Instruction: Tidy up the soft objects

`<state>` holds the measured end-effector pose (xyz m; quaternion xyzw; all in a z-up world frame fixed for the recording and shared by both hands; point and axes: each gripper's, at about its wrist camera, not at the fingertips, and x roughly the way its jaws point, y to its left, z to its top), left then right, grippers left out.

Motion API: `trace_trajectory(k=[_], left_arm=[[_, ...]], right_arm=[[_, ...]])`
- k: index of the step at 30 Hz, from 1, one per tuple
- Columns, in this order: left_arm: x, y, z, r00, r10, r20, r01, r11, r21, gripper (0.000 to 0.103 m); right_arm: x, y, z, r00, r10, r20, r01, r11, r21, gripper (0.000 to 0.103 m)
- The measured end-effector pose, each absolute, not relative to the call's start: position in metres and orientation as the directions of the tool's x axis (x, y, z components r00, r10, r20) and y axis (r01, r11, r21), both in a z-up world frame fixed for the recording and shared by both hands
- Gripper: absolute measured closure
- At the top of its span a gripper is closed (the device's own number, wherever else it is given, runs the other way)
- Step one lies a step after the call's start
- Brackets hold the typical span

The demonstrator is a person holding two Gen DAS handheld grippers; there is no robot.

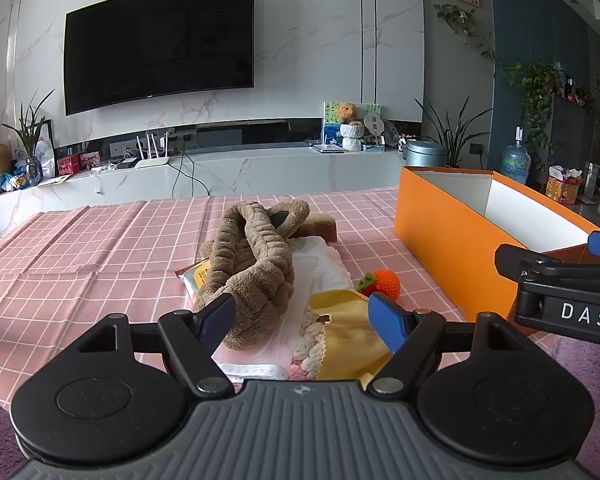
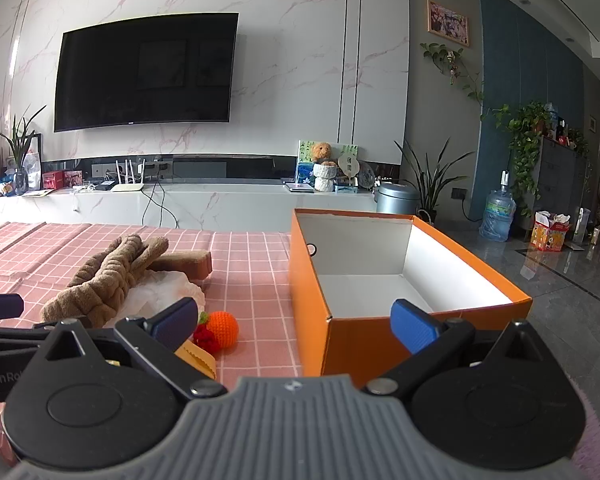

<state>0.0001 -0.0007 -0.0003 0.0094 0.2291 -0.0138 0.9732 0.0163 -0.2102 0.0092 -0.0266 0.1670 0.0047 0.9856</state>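
Left gripper (image 1: 304, 316) has its blue fingers (image 1: 384, 318) spread wide, nothing gripped, hovering low over the heap of soft things. Right between them: a yellow cloth (image 1: 348, 332) and a pink-and-white knitted piece (image 1: 310, 354) on a pale pink towel (image 1: 256, 354). Just beyond, the brown plush headband (image 1: 252, 260) sprawls over a white cloth (image 1: 324, 260), with a brown sponge block (image 1: 318, 226) behind. The orange crocheted ball (image 1: 384, 282) sits beside the pile. Right gripper (image 2: 292, 324) is wide too, empty, poised at the near end of the open orange box (image 2: 360, 344) toward the table's (image 1: 100, 256) right edge.
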Motion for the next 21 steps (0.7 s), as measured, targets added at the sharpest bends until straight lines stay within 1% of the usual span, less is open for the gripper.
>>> trace_trajectory(k=[21], left_arm=[[-0.0004,-0.0015,0.0005,0.895,-0.027,-0.445,0.036,0.999,0.013,0.014]], right_arm=[[0.0163,-0.2094,0.0079,0.94,0.003,-0.341,-0.024,0.998,-0.055,0.002]])
